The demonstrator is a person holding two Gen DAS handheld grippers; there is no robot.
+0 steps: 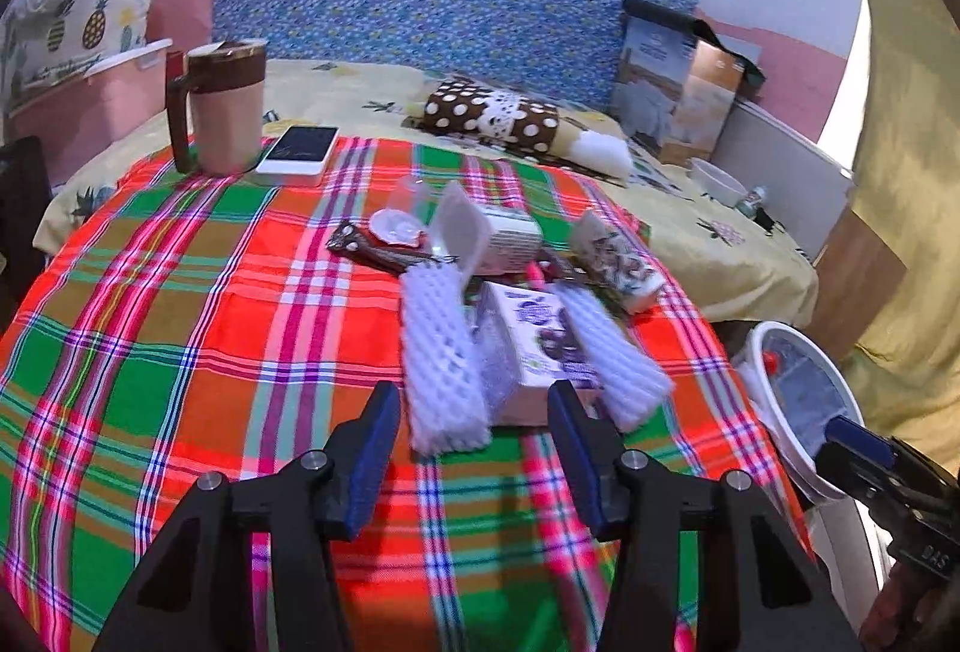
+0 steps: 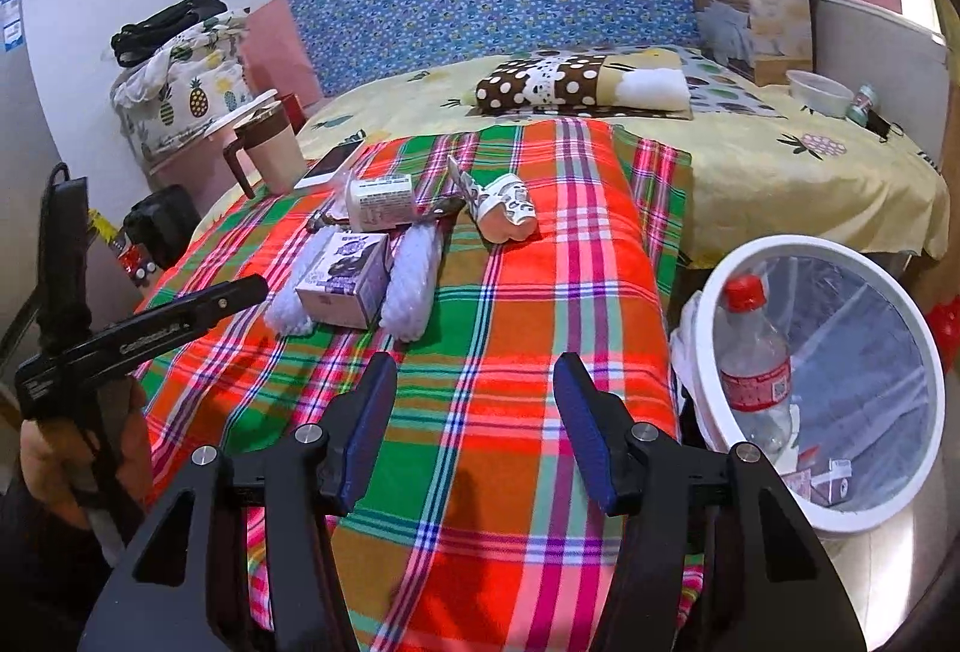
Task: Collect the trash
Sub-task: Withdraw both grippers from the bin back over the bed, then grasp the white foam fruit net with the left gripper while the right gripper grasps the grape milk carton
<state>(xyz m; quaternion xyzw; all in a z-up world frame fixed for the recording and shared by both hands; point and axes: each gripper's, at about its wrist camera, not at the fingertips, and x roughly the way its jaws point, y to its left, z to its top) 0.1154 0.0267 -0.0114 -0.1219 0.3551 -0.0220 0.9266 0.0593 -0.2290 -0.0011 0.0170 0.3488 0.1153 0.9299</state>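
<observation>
A pile of trash lies on the plaid cloth [image 1: 180, 340]: a small purple box [image 1: 540, 346] between two white foam nets [image 1: 441, 358], a white carton [image 1: 510, 232], a dark wrapper [image 1: 366, 244], a round lid [image 1: 393, 226] and a crumpled patterned cup [image 1: 618, 256]. My left gripper [image 1: 474, 412] is open, just short of the box and left net. My right gripper [image 2: 474, 382] is open and empty over the cloth, left of the white bin [image 2: 714, 292]. The bin holds a plastic bottle [image 2: 753, 364] and small packs. The pile shows in the right view around the purple box [image 2: 345, 280].
A brown mug [image 1: 222, 106] and a phone [image 1: 300, 148] stand at the cloth's far left. A bed with a dotted pillow [image 1: 492, 112], a paper bag [image 1: 678, 82] and a bowl [image 1: 717, 181] lies behind. The bin [image 1: 774, 352] sits off the cloth's right edge.
</observation>
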